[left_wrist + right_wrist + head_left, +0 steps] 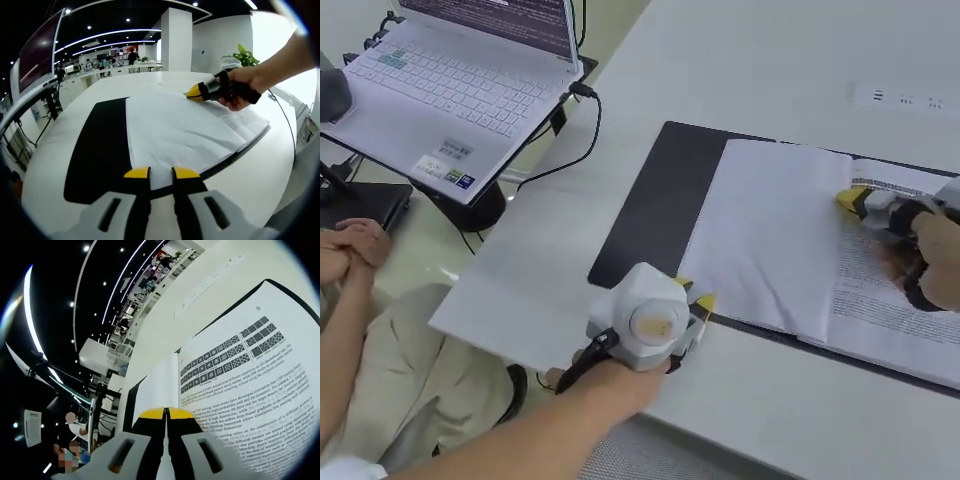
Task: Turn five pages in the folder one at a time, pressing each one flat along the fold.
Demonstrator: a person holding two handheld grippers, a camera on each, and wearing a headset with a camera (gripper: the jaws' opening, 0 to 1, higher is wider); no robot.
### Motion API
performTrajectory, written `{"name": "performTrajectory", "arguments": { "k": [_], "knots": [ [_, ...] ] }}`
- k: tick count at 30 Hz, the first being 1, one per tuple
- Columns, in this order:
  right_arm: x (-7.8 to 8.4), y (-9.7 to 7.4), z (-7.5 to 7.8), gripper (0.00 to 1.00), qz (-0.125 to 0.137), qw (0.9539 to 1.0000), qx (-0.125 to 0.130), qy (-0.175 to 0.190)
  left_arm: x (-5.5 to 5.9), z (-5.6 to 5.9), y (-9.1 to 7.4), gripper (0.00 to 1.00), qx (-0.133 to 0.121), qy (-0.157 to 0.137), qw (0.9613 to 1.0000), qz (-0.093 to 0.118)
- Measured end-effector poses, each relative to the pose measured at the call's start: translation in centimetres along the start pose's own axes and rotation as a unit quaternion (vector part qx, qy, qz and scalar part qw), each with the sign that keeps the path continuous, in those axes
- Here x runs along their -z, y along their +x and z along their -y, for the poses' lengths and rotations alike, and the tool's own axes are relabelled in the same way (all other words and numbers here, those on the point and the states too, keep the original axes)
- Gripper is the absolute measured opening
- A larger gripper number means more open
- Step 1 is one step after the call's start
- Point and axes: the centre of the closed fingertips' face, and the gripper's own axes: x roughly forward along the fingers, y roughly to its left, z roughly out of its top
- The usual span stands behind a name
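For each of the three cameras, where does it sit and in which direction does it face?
Head view: on the headset, looking down at the folder; a forearm, left hand-held gripper and right hand-held gripper show.
Left gripper view: on the left one, facing across the folder to the right one; own jaws slightly apart.
Right gripper view: low over the printed page, facing along the fold; own jaws together.
All three share the folder.
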Motion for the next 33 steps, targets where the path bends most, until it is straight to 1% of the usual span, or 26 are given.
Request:
{"name": "performTrajectory", "arguments": {
  "k": [7,16,18,20,23,27,28,31,33],
  "knots": [
    [1.7,-1.3,-0.2,0.0,-0.012,0.9999,-0.009,-0.005,0.0,0.0,0.0,0.15,0.0,0.0,1.0,0.001],
    [3.5,-2.9,-0.3,0.0,-0.023,0.9996,-0.018,0.005,0.0,0.0,0.1,0.15,0.0,0.001,1.0,0.002],
    [4.1,-3.2,-0.3,0.0,-0.032,0.9993,-0.021,0.003,0.0,0.0,0.0,0.15,-0.001,0.001,1.0,0.003],
    [4.6,-3.4,-0.2,0.0,-0.035,0.9991,-0.021,0.002,0.0,0.0,0.0,0.15,0.0,0.001,1.0,0.003],
    [5.6,-3.9,-0.3,0.0,-0.045,0.9987,-0.021,-0.004,0.0,0.0,0.0,0.15,0.0,0.001,1.0,0.003],
    [7.4,-4.8,-0.6,0.0,-0.061,0.9978,-0.026,-0.009,-0.1,0.1,-0.1,0.15,0.0,0.001,1.0,0.003],
    [7.7,-5.0,-0.6,0.0,-0.061,0.9978,-0.027,-0.009,-0.1,0.1,-0.1,0.15,0.0,0.001,1.0,0.003],
    [9.0,-5.6,-0.5,0.0,-0.072,0.997,-0.027,-0.013,-0.1,0.1,-0.1,0.15,0.0,0.001,1.0,0.003],
    [9.5,-6.1,-0.3,0.0,-0.069,0.9972,-0.028,-0.009,-0.1,0.1,-0.2,0.15,0.001,0.002,1.0,0.002]
  ]
}}
